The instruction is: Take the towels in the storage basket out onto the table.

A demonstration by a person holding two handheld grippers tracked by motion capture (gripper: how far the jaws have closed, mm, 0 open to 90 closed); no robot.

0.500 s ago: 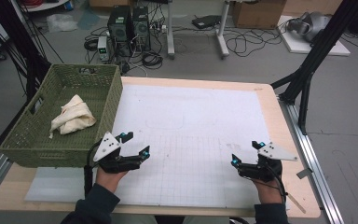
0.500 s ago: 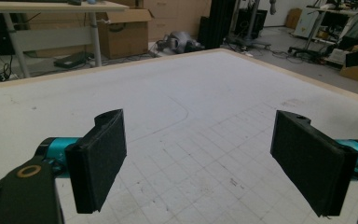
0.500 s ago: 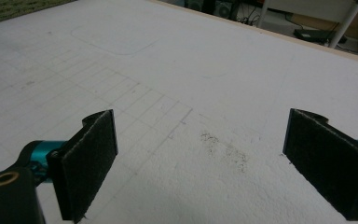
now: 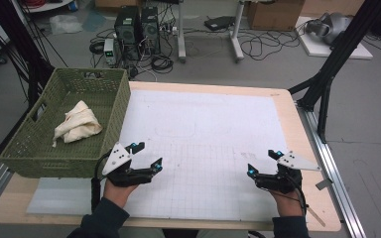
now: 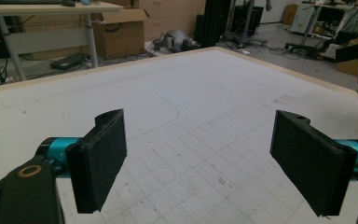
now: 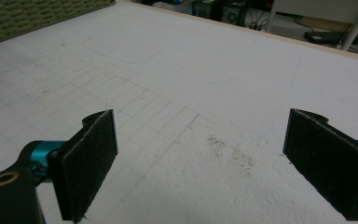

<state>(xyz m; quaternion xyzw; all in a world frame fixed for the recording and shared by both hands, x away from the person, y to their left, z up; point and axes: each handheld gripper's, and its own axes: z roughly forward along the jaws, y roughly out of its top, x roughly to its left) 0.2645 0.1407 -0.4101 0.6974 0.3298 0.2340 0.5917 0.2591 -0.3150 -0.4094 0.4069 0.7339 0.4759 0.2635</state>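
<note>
High view: left gripper low over the near-left of the white gridded mat, just beside the green basket. Fingers spread, nothing between them. Right gripper low over the near-right of the mat, well apart from the left one, fingers spread too, nothing held. Whether either touches the mat, can't tell from up here. Cream cloth lies bunched in the basket toward its left side; it is the nearest loose thing to the left gripper, not touched. The basket's near wall hides the floor of its front part. The basket sits on the left end of the worktop, partly overhanging the mat edge. Sleeves cut off at the bottom edge.

Left gripper view: two black fingers wide apart, bare mat between them, grid lines and a faint curved pencil line ahead. Right finger cut off at the frame bottom. Room clutter beyond the far worktop edge is soft, with cardboard boxes readable.

Right gripper view: fingers spread, empty gap, dark speckle smudge on the mat between them. A strip of basket weave shows top left, rest cut off. Background blurred.
</note>
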